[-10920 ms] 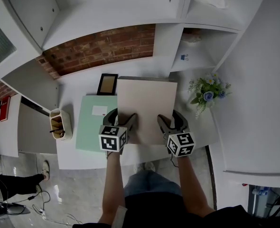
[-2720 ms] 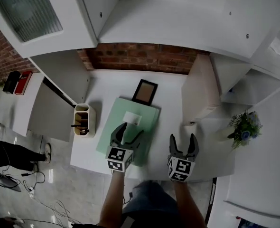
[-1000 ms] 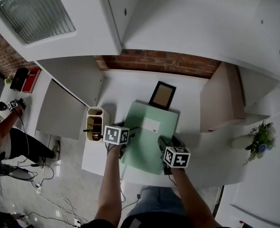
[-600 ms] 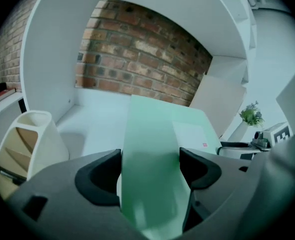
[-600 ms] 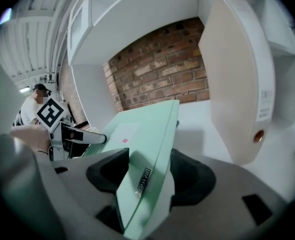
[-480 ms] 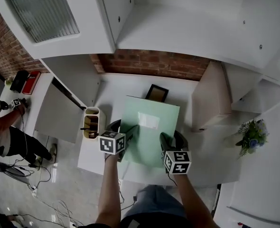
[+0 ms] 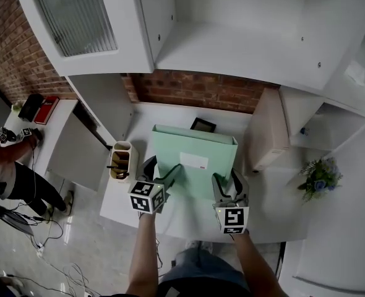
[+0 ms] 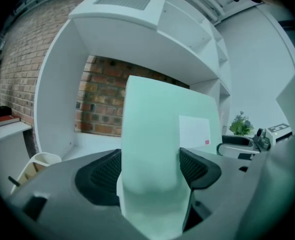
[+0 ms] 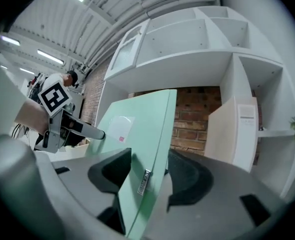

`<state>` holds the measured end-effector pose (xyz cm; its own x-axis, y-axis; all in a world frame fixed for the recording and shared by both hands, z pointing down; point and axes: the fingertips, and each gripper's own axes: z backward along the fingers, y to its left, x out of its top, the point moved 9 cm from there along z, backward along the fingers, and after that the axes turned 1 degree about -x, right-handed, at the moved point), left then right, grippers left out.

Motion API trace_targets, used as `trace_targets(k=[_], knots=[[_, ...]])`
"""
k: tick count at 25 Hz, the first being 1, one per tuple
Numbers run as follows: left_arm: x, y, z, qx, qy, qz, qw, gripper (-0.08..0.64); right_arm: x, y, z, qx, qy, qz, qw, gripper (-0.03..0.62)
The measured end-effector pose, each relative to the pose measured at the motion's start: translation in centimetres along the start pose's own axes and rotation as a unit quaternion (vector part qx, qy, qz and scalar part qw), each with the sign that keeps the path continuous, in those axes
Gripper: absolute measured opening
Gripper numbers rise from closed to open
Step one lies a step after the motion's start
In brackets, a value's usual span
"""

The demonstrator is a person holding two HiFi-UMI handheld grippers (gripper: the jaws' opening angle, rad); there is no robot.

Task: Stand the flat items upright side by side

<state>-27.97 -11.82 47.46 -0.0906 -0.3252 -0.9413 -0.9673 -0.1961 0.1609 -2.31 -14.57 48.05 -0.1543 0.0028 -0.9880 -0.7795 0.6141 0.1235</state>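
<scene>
Green folder [image 7: 193, 156] half-raised, with left gripper [image 7: 162, 169] clamped on it and right gripper [image 7: 227, 180] jaws closing on its edge. Beige folder [image 7: 266, 135] already upright — placing green beside it remains.

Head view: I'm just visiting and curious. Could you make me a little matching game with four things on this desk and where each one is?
Things:
1. green folder
2. beige folder
3. pen holder
4. plant

Places:
A. at the left edge of the desk
B. farthest right, past both folders
C. between the left gripper and the right gripper
D. standing on edge at the right, no gripper on it

Pairs: 1-C, 2-D, 3-A, 4-B.

The right gripper is closing at this moment, with the green folder's edge between its jaws.
</scene>
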Motion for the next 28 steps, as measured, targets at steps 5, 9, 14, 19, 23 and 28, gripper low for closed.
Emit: trace_targets(k=[5,9,14,19,23,28], knots=[[-1.0,-1.7,1.4,0.009,-0.038,-0.025,0.9989,0.345,-0.2,0.2,2.0,-0.012,-0.010,0.028,0.999,0.225],[-1.8,-3.1,2.8,0.010,-0.058,-0.057,0.9967,0.345,-0.8,0.4,3.9,-0.005,0.008,0.052,0.999,0.219],[-2.6,-4.0,4.3,0.013,-0.065,-0.070,0.9954,0.345,-1.1,0.5,5.7,0.025,0.018,0.075,0.997,0.219],[-3.1,-4.6,5.5,0.022,-0.064,-0.072,0.9951,0.345,-1.1,0.5,6.4,0.048,0.023,0.078,0.996,0.219],[-3.5,-4.8,5.9,0.024,-0.064,-0.073,0.9950,0.345,-1.4,-0.2,6.7,0.088,0.039,0.053,0.994,0.221],[-3.6,-5.0,6.4,0.023,-0.060,-0.073,0.9953,0.345,-1.9,-2.4,6.7,0.149,0.043,-0.009,0.988,0.296]])
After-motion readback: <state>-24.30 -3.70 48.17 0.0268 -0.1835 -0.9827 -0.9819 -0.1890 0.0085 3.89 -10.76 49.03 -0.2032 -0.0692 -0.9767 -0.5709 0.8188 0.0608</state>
